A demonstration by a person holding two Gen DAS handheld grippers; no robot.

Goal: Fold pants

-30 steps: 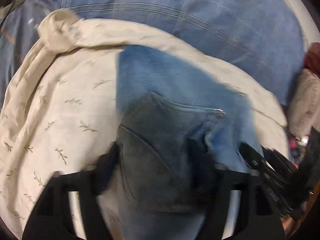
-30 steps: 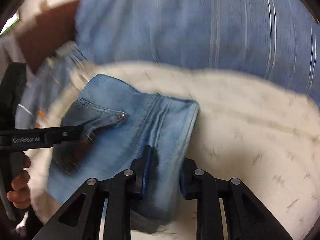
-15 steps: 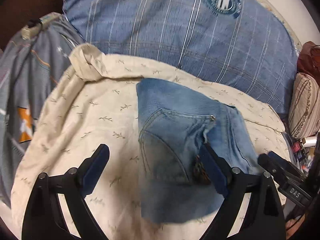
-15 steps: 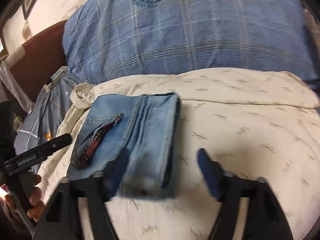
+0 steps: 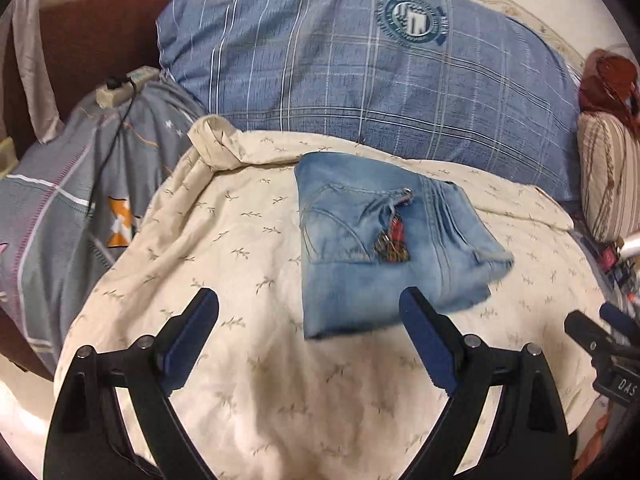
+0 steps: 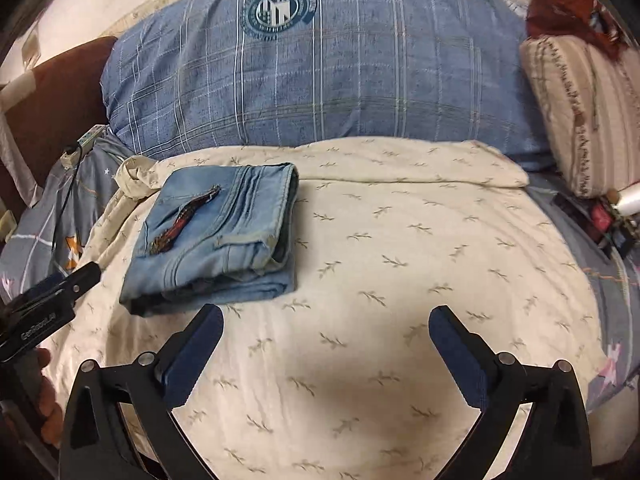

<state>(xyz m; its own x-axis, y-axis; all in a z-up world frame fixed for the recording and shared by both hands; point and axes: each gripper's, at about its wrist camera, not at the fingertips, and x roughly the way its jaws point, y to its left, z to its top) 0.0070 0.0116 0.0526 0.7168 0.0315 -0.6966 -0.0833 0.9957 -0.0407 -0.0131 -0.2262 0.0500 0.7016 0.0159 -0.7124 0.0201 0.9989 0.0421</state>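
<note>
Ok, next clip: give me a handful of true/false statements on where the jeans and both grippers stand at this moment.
1. The jeans lie folded in a compact stack on the cream sheet. True.
2. The left gripper is shut on the jeans. False: it is open and clear of the denim.
3. The right gripper is open and holds nothing. True.
4. The jeans rest on top of the blue plaid pillow. False: the pillow lies behind them, at the head of the bed.
5. A back pocket faces up on the stack. True.
</note>
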